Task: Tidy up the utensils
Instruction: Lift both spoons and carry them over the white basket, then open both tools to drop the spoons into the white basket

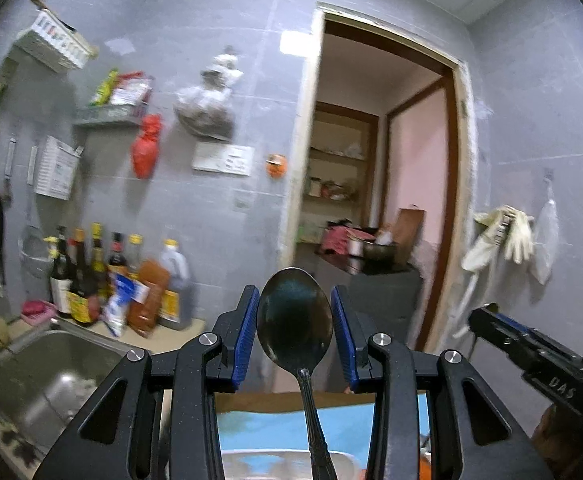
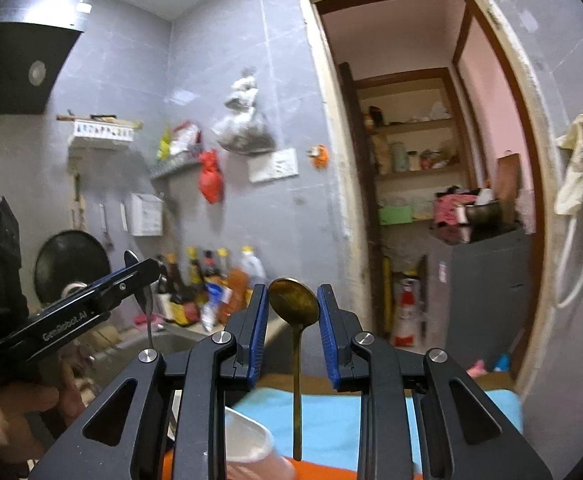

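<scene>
A dark steel spoon (image 1: 294, 320) stands bowl-up between the blue pads (image 1: 245, 336) of my left gripper (image 1: 294, 292), which is shut on the bowl's edges; its handle hangs down over a blue mat (image 1: 259, 428). My right gripper (image 2: 292, 292) is shut on the bowl of a gold spoon (image 2: 293, 302), whose thin handle dangles straight down. Both grippers point level, raised above the counter. From the right wrist view the left gripper (image 2: 147, 270) shows at the left with its steel spoon (image 2: 144, 292). In the left wrist view the right gripper (image 1: 481, 316) pokes in from the right.
A white cup (image 2: 247, 448) sits below on the blue mat (image 2: 331, 420), and a white tray (image 1: 271, 464) shows beneath the left gripper. A steel sink (image 1: 51, 368) and sauce bottles (image 1: 91, 276) lie to the left. A doorway (image 2: 431, 160) opens ahead; gloves (image 1: 503, 236) hang to its right.
</scene>
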`<action>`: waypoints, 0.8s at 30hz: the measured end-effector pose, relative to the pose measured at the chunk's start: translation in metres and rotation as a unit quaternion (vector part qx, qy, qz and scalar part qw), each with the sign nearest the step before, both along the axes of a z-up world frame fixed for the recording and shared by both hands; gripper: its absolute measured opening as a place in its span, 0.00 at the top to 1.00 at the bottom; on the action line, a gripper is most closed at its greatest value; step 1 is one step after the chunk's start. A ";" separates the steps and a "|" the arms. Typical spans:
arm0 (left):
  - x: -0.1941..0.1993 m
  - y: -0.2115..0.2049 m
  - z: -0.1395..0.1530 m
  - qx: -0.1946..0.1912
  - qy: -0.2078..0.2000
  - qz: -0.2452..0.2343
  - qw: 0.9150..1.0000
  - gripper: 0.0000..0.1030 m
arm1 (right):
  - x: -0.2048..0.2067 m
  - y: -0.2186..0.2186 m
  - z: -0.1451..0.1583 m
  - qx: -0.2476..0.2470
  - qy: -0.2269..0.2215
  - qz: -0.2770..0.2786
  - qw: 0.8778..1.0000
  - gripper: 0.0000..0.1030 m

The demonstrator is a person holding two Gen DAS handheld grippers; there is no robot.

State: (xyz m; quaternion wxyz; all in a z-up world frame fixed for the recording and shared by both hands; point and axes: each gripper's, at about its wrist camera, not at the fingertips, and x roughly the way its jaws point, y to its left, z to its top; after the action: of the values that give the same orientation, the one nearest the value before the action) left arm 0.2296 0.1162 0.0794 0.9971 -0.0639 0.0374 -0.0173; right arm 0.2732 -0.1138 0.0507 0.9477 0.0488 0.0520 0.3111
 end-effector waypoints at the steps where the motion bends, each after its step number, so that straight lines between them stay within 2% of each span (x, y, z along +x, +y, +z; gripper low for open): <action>1: -0.001 0.009 0.000 0.003 -0.002 0.011 1.000 0.69 | 0.001 0.007 0.000 0.003 -0.002 0.006 1.000 0.78; 5: -0.004 0.035 -0.010 0.005 -0.004 0.040 0.999 0.69 | 0.007 0.029 -0.006 0.020 0.001 0.023 1.000 0.78; 11: 0.008 0.054 -0.045 0.006 0.004 0.065 0.998 0.69 | 0.024 0.055 -0.036 0.022 0.021 0.034 0.999 0.78; 17: 0.028 0.055 -0.081 -0.001 0.023 0.066 0.998 0.69 | 0.038 0.069 -0.078 0.000 0.051 0.034 0.998 0.78; 24: 0.037 0.055 -0.113 -0.008 0.051 0.062 0.997 0.69 | 0.042 0.079 -0.110 -0.027 0.070 0.035 0.997 0.78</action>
State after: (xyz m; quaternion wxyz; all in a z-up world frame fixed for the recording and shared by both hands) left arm 0.2670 0.1710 -0.0336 0.9925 -0.0750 0.0844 0.0474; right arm 0.3147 -0.0351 -0.0593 0.9313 0.0427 0.1280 0.3384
